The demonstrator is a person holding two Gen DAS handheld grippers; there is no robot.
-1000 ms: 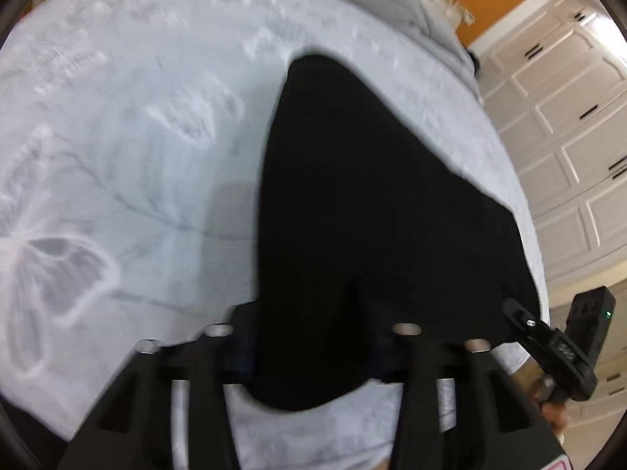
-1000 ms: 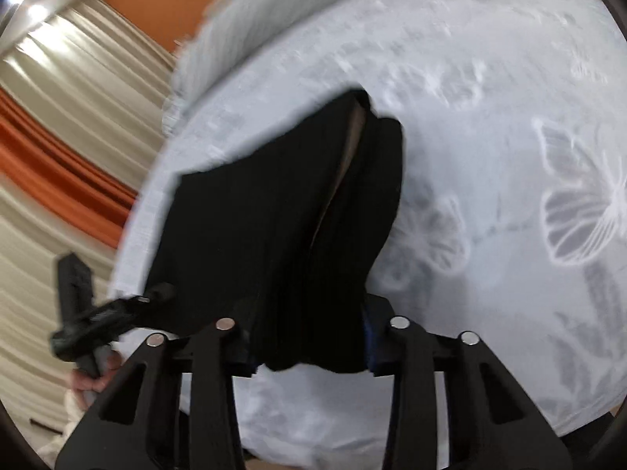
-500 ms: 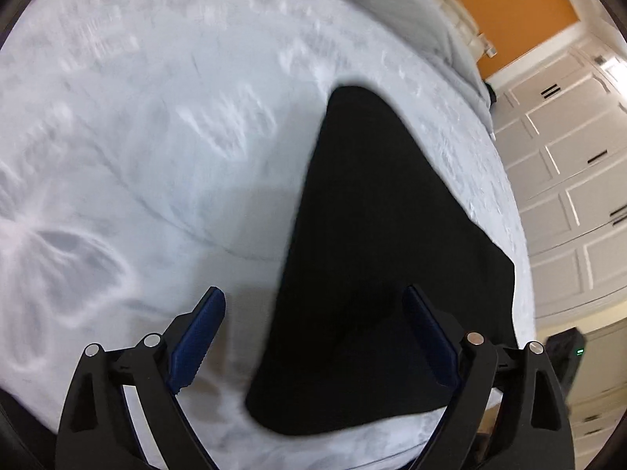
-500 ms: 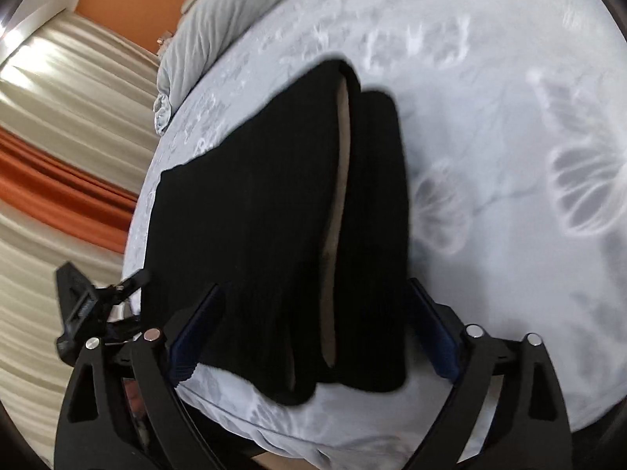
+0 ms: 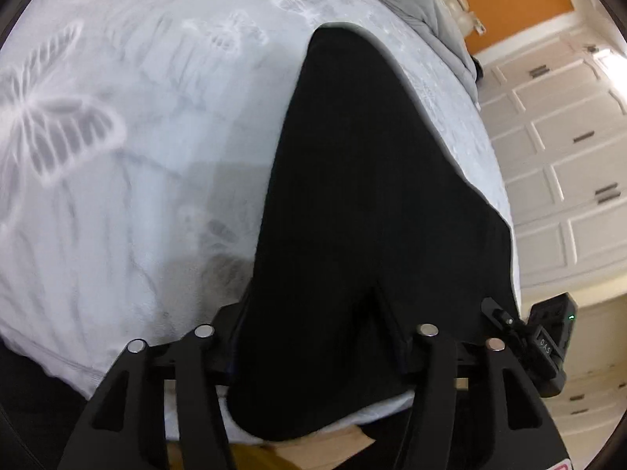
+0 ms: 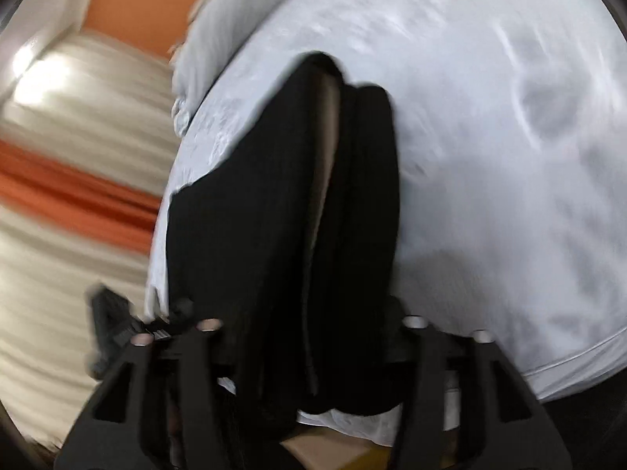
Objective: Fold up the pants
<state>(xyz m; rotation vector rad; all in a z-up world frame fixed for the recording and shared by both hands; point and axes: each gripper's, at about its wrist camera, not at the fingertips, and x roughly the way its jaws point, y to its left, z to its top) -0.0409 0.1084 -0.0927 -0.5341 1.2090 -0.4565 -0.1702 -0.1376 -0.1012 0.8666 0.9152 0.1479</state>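
Black pants point(image 5: 364, 156) lie folded lengthwise on a white butterfly-print bed cover point(image 5: 137, 156), their near end hanging over the bed's front edge. My left gripper point(image 5: 315, 333) straddles that near end. Its jaws are closing, and the cloth fills the gap and creases against the right finger. In the blurred right wrist view the pants point(image 6: 274, 196) show stacked layers with a tan strip between them. My right gripper point(image 6: 313, 325) is closing on the near end at the other corner, and the cloth bunches between its fingers. Each view catches the other gripper low at the side.
White panelled wardrobe doors point(image 5: 568, 156) and an orange wall point(image 5: 521, 8) stand past the bed's right side. A grey pillow point(image 5: 423, 4) lies at the head. Striped beige and orange curtains point(image 6: 58, 176) hang on the other side. The bed's front edge point(image 5: 117, 372) is right below both grippers.
A second ago both grippers held the cloth. Half a second ago both stood wide open over the flat pants. Now they are lower and narrowed around the near end.
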